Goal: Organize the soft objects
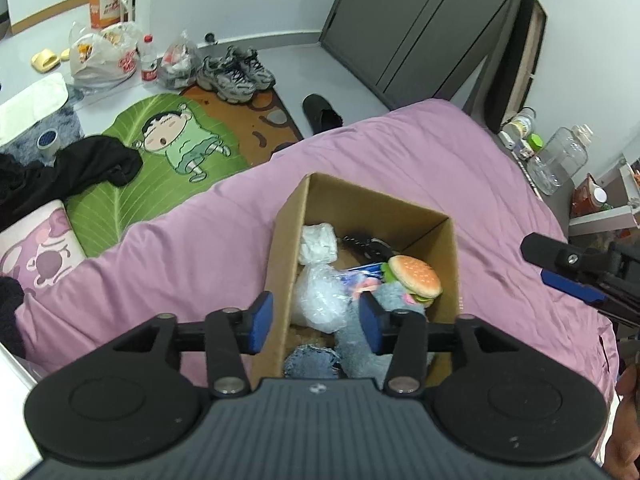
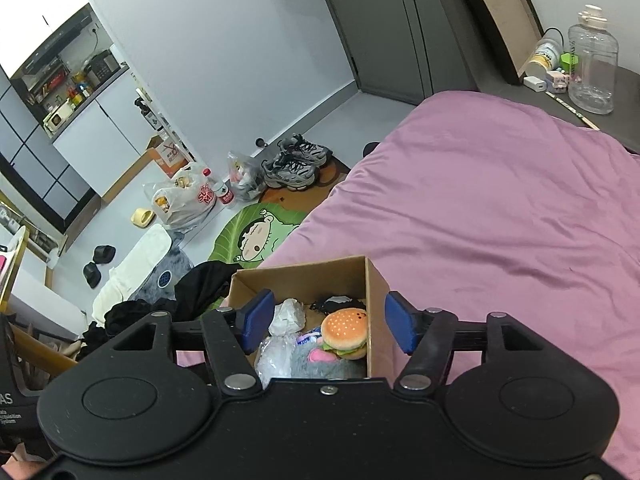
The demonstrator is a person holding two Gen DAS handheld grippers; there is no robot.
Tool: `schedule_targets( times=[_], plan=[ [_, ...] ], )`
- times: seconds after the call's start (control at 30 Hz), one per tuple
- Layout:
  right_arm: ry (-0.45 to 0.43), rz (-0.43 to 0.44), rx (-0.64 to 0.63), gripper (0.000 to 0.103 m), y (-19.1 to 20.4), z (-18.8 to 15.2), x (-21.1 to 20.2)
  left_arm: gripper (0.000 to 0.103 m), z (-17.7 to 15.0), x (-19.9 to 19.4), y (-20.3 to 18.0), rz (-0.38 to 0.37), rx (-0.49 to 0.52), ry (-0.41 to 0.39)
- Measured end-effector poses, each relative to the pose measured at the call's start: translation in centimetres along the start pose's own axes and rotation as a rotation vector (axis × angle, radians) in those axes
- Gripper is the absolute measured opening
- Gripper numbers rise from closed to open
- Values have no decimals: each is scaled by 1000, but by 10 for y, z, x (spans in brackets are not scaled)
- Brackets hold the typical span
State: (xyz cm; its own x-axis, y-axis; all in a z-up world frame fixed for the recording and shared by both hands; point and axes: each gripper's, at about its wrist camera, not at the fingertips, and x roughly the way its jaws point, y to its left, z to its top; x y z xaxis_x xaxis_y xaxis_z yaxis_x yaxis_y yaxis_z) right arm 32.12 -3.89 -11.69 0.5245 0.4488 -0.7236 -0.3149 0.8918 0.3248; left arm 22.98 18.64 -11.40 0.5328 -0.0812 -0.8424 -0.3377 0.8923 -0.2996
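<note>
An open cardboard box (image 1: 372,200) stands on the pink bed. It holds a plush burger (image 1: 416,276), a grey plush toy (image 1: 360,332), a clear bubble-wrap bag (image 1: 320,300), a white crumpled bag (image 1: 318,244), a black item (image 1: 368,244) and a denim piece (image 1: 310,362). My left gripper (image 1: 316,326) hovers open and empty above the box's near end. My right gripper (image 2: 328,326) is open and empty above the same box (image 2: 300,274), over the burger (image 2: 344,332). It also shows at the right edge of the left wrist view (image 1: 568,268).
The pink bedspread (image 2: 500,220) spreads right of the box. A green cartoon rug (image 1: 160,152), black clothes (image 1: 80,168), sneakers (image 1: 236,72) and plastic bags (image 1: 100,56) lie on the floor. A side shelf holds a clear jug (image 2: 592,64) and bottles.
</note>
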Motion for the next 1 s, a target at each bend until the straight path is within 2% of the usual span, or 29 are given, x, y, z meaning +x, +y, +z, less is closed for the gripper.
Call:
schedule_targets(
  times=[0.17, 0.3, 0.63, 0.8, 1.0],
  plan=[
    [6, 3, 2, 72, -2, -8, -16, 71, -3, -18, -9, 7, 29, -41],
    [3, 3, 5, 82, -6, -17, -30, 78, -6, -32, -14, 11, 46, -59],
    [-65, 4, 27, 98, -19, -34, -81, 82, -30, -66, -34, -3, 133, -84],
    [-107, -8, 44, 103, -27, -42, -106, 83, -42, -81, -43, 19, 163, -105],
    [-147, -35, 42, 103, -32, -54, -137, 86, -60, -103, -56, 18, 196, -122]
  ],
)
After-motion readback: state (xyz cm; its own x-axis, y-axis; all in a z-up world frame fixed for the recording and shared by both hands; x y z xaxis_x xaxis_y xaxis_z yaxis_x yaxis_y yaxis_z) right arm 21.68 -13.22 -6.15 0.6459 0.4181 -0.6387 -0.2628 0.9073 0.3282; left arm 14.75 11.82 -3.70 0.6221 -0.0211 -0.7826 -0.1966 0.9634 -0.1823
